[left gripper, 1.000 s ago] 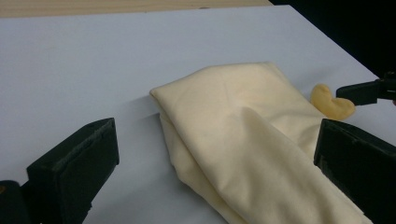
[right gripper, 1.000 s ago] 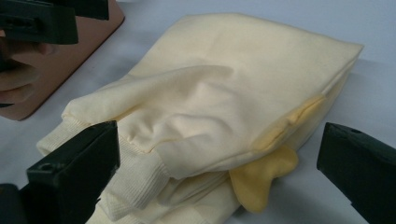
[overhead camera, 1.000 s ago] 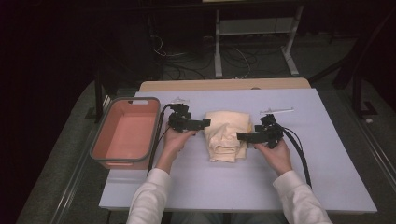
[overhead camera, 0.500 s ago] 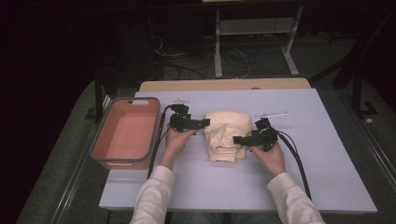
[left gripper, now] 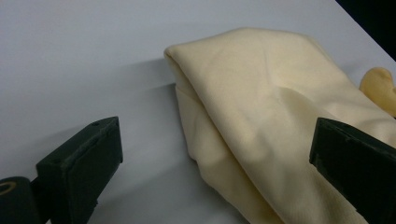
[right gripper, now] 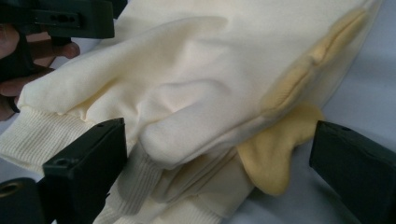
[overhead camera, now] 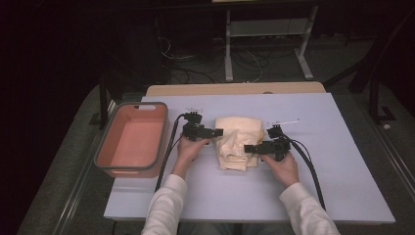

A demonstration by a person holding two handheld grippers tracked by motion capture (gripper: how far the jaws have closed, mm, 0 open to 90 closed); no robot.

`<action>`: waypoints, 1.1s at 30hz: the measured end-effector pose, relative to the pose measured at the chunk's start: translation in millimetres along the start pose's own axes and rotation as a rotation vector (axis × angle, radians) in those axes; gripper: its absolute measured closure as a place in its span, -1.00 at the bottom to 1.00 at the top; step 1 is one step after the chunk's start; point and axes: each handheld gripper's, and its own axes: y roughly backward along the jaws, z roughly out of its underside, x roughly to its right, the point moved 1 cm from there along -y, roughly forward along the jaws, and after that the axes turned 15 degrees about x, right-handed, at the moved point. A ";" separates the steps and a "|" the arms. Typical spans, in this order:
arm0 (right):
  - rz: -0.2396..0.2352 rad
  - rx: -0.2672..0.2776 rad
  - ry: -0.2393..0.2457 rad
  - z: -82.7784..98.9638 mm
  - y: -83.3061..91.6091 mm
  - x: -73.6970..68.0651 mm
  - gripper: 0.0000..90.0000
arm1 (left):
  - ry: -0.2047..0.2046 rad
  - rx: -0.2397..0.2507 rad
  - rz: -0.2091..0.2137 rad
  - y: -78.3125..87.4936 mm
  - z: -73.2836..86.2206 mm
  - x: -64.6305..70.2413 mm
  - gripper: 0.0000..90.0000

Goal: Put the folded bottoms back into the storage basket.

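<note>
Compared with one second ago, the right claw [overhead camera: 250, 148] has moved toward the left and now sits over the near right part of the folded cream fleece garment [overhead camera: 238, 142]; its jaws have just been closing a little, with the cloth between them, but the pads do not press it. In the right gripper view the two black jaws stand wide, one at each side of a bunched fold and a ribbed cuff [right gripper: 42, 135], and a darker yellow piece [right gripper: 273, 161] of the garment shows near the right jaw. The left claw [overhead camera: 219, 132] has come a little lower at the left edge of the garment. Its jaws are also apart: in the left gripper view one jaw is over the bare pale lilac tabletop [left gripper: 93, 70], the other over the cloth.

Both hands reach forward, with white sleeves, and point their claws inward toward each other. The garment lies in the middle of the tabletop, to the right of the salmon plastic bin with grey rim [overhead camera: 131, 105].
</note>
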 end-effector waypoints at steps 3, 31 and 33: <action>-0.007 -0.004 -0.018 -0.3 0.9 -0.4 -0.79 | 0.012 -0.011 0.001 -2.7 2.1 0.7 -0.93; -0.047 -0.048 -0.153 4.1 -4.4 -2.7 0.22 | 0.181 -0.026 0.078 -12.6 11.0 1.4 0.48; -0.053 -0.048 -0.160 3.9 -4.5 -2.0 0.31 | 0.217 -0.025 0.078 -12.8 10.9 0.7 0.56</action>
